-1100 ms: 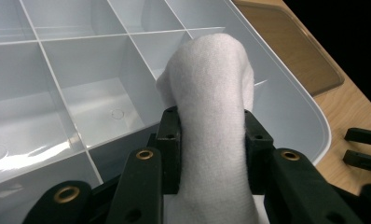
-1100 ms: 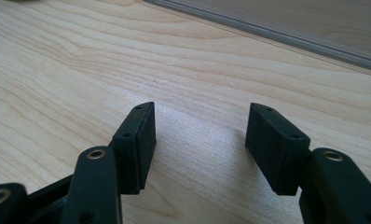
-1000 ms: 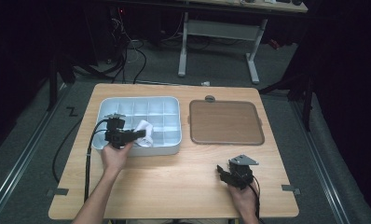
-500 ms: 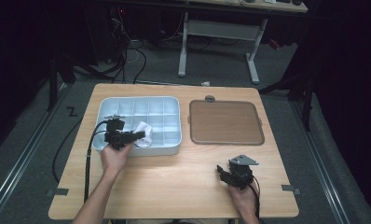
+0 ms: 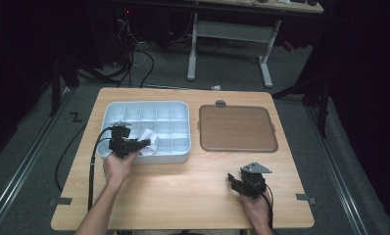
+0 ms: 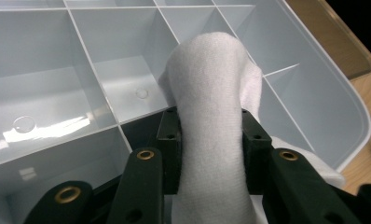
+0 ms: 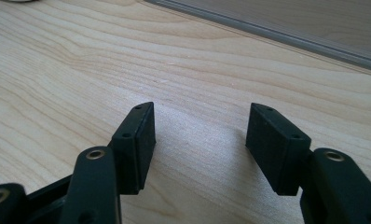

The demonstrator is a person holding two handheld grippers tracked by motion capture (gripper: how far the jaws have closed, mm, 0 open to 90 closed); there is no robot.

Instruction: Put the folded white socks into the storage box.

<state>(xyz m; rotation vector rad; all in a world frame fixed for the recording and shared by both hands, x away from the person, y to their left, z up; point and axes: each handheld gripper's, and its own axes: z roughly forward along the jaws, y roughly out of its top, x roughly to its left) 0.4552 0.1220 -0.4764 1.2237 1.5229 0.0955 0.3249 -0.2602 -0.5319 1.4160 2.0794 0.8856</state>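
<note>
Over the grey divided tray point(image 5: 173, 147), my left claw point(image 6: 210, 140) is clamped on a white cloth point(image 6: 211, 93); my right claw point(image 7: 200, 140) rests wide open, holding nothing, above the worktop point(image 7: 81, 70).

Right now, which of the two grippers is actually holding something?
The left gripper, over the grey divided tray. Its jaws are clamped on a white cloth. The right gripper hovers over the bare wooden table, jaws apart with nothing between them.

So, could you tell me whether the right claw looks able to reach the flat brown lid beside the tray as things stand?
Probably yes. The right claw stands open over bare wood, and the flat brown lid lies just ahead with nothing between them; its grey rim shows in the right gripper view.
</note>
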